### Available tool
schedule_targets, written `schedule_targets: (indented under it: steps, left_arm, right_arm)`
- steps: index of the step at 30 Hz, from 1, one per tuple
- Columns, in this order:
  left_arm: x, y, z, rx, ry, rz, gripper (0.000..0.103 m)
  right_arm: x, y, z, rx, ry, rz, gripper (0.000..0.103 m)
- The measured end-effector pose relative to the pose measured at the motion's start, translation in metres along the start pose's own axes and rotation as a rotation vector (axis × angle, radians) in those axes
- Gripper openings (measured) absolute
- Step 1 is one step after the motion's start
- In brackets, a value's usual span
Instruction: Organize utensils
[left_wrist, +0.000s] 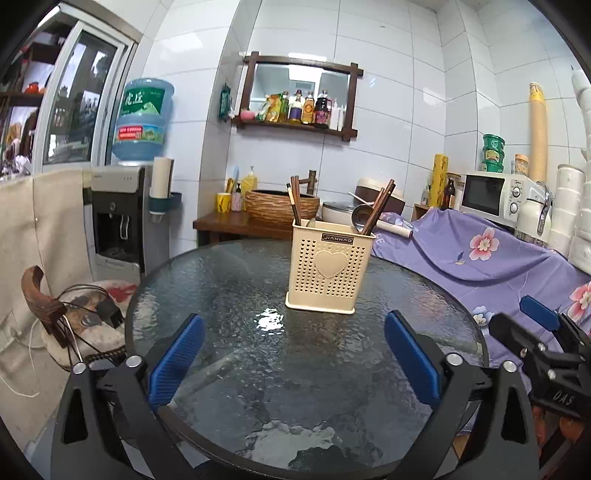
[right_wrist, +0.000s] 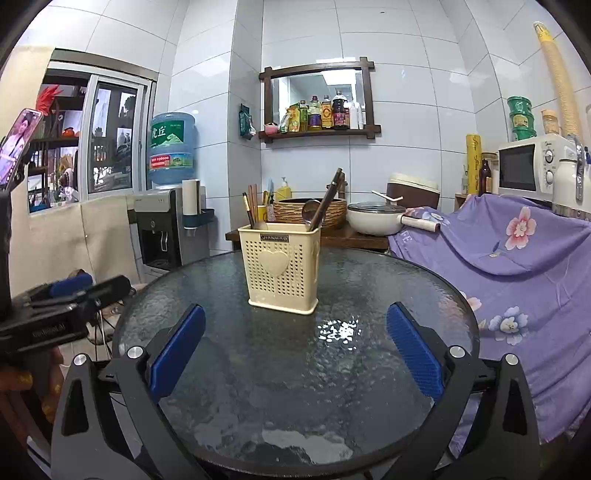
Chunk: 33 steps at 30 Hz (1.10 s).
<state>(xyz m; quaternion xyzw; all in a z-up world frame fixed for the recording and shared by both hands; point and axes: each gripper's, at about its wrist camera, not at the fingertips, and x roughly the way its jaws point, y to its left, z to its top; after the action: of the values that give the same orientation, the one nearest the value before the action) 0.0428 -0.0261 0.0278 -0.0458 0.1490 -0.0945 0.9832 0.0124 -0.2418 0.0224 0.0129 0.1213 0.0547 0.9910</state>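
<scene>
1. Two grippers, nearest the viewer. Left gripper (left_wrist: 293, 354): jaws spread wide, nothing between the blue pads (left_wrist: 177, 358), touching nothing. Right gripper (right_wrist: 295, 350): likewise wide apart and empty. Both hang over the near rim of the table, well short of the caddy.
2. One round glass table (left_wrist: 229, 387), dark rim, textured top. No loose utensil shows on it around the caddy.
3. One cream perforated utensil caddy (left_wrist: 328, 273), heart emblem on its front, upright near the table's centre, apart from both grippers.
4. Contents of the caddy: brown chopsticks (left_wrist: 295, 201) standing at its left side; more dark sticks and a metal ladle (left_wrist: 364, 214) leaning at its right side.
5. Beyond the caddy: woven basin (left_wrist: 280, 206), cream pot (right_wrist: 373, 219), microwave (left_wrist: 491, 195) behind and to the right.
6. Step in hand, as judged: either the start or the close, since everything visible already sits in the caddy. A next move would call for finding a utensil to carry, or regrouping the caddy's contents by reaching in from above.
</scene>
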Motion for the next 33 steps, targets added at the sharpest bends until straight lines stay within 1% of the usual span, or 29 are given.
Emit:
schedule_targets:
  steps: [5,15,21,27,33]
  left_arm:
    - [-0.0017,-0.005,-0.0033,0.032,0.007,-0.004,0.096]
    - [-0.0014,-0.0085,-0.0039,0.041,0.015,-0.001,0.096]
    - [-0.0008,-0.0106,-0.0019,0.059,0.014,0.012,0.096]
    - [0.0003,-0.0087,-0.0023,0.05,0.021,0.014,0.096]
    - [0.002,-0.0095,-0.0041,0.057,0.028,0.014,0.096]
  right_arm:
    - [-0.0043,-0.0038,-0.0102,0.002,0.012,-0.017,0.097]
    - [-0.0051,-0.0078,-0.0043,-0.008,0.001,-0.025,0.097]
    - [-0.0034,-0.0088,-0.0029,-0.009,0.005,-0.026,0.097]
    - [-0.0017,-0.0059,-0.0043,-0.023,0.011,-0.028,0.097]
    - [-0.0011,-0.0077,-0.0042,-0.011,0.012,-0.026,0.097]
